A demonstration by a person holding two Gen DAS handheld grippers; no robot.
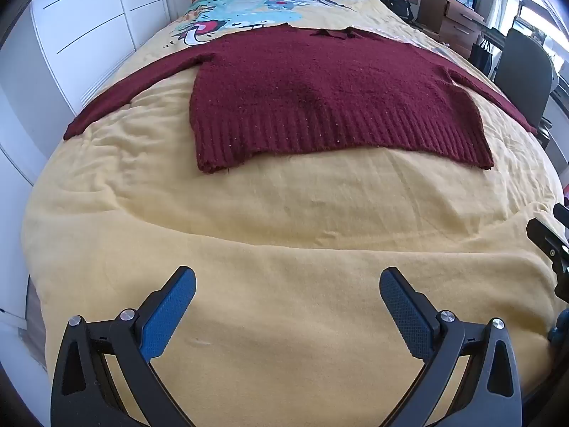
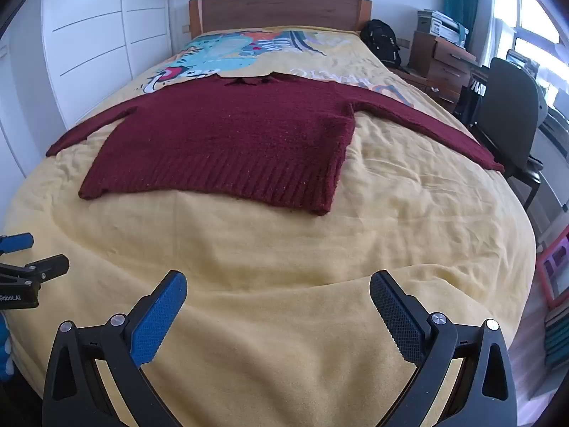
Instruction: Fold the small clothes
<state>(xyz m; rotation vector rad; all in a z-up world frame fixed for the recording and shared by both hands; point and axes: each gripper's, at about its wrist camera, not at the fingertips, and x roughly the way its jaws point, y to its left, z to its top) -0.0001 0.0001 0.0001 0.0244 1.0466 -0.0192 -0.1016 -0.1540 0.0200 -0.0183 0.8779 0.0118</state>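
Left gripper point(image 1: 287, 286): jaws spread wide, holding nothing, above bare yellow bedspread point(image 1: 284, 249). Right gripper point(image 2: 278, 288): likewise spread, unladen. Maroon knit sweater point(image 1: 320, 96): flat mid-bed, sleeves outstretched, well apart from both grippers.

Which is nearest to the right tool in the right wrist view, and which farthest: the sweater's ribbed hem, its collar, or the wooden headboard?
From the right tool, open over the yellow blanket:
1. Sweater's ribbed hem, just ahead, mid-bed.
2. Collar, at the sweater's far edge.
3. Wooden headboard, at the bed's far end.
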